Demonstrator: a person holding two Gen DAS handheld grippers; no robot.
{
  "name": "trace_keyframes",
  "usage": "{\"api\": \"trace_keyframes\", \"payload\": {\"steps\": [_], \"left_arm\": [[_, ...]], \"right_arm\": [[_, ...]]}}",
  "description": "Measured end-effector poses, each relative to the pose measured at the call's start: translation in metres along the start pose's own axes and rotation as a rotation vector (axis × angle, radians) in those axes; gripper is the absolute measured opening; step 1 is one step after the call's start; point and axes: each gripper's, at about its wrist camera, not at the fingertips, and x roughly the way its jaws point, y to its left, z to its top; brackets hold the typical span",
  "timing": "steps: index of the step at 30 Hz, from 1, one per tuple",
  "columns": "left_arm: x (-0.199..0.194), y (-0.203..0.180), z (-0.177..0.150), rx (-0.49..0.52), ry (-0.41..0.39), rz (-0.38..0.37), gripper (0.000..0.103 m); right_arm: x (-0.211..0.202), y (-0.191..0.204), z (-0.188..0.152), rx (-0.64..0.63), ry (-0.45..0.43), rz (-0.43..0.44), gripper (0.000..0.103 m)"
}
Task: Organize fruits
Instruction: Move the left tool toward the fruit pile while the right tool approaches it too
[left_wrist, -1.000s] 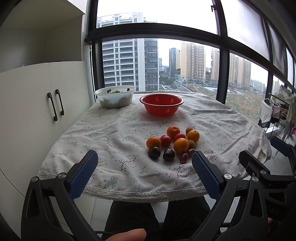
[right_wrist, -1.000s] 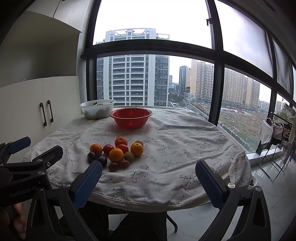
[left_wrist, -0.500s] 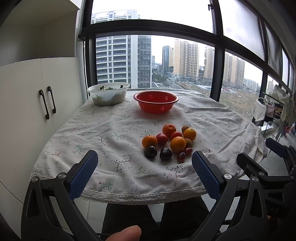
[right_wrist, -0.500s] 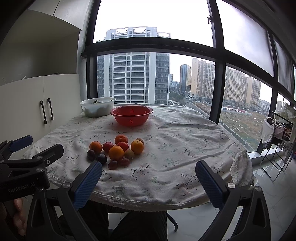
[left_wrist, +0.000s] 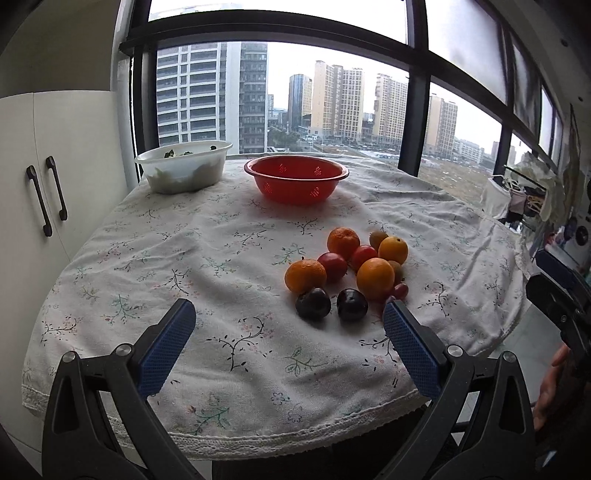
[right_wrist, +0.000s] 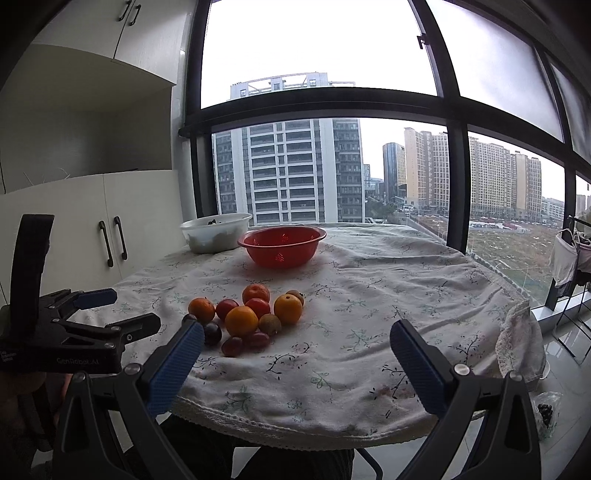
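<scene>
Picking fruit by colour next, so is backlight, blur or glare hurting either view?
Left wrist view: white sky blown out, yet the fruit pile on the floral tablecloth is sharp with soft shadows. Right wrist view: darker indoors, window frames bowed by fisheye, fruit colours distinct.
</scene>
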Motion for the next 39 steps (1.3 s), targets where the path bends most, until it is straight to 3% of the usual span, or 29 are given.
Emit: {"api": "trace_keyframes", "payload": {"steps": [2, 4, 11, 15, 17, 20, 25, 28, 32, 39], "left_arm": [[0.007, 0.012, 0.006, -0.006, 0.01, -0.013, 0.103], [0.014, 0.022, 0.011, 0.018, 0.03, -0.037, 0.103], [0.047, 0.018, 0.021, 0.241, 0.171, -0.135, 0.103], [0.06, 0.002, 0.028, 0.314, 0.215, -0.266, 0.095], [0.069, -0.003, 0.032, 0.343, 0.245, -0.306, 0.078], [0.082, -0.009, 0.035, 0.362, 0.283, -0.348, 0.059], [0.093, -0.009, 0.034, 0.361, 0.312, -0.324, 0.057], [0.094, -0.001, 0.032, 0.325, 0.324, -0.312, 0.056], [0.094, 0.003, 0.024, 0.294, 0.351, -0.348, 0.044], [0.1, -0.003, 0.024, 0.275, 0.357, -0.406, 0.039]], "right_arm": [[0.006, -0.009, -0.001, 0.038, -0.001, 0.025, 0.103], [0.016, -0.018, 0.001, 0.067, 0.061, 0.049, 0.103], [0.062, -0.047, 0.005, 0.173, 0.307, 0.177, 0.103], [0.075, -0.043, 0.011, 0.147, 0.306, 0.227, 0.103], [0.085, -0.038, 0.016, 0.113, 0.313, 0.242, 0.102], [0.097, -0.033, 0.025, 0.076, 0.321, 0.28, 0.091], [0.112, -0.025, 0.03, 0.022, 0.345, 0.321, 0.069], [0.117, -0.021, 0.031, 0.004, 0.347, 0.337, 0.067], [0.122, -0.017, 0.031, 0.001, 0.352, 0.357, 0.066], [0.12, -0.009, 0.032, -0.021, 0.353, 0.395, 0.063]]}}
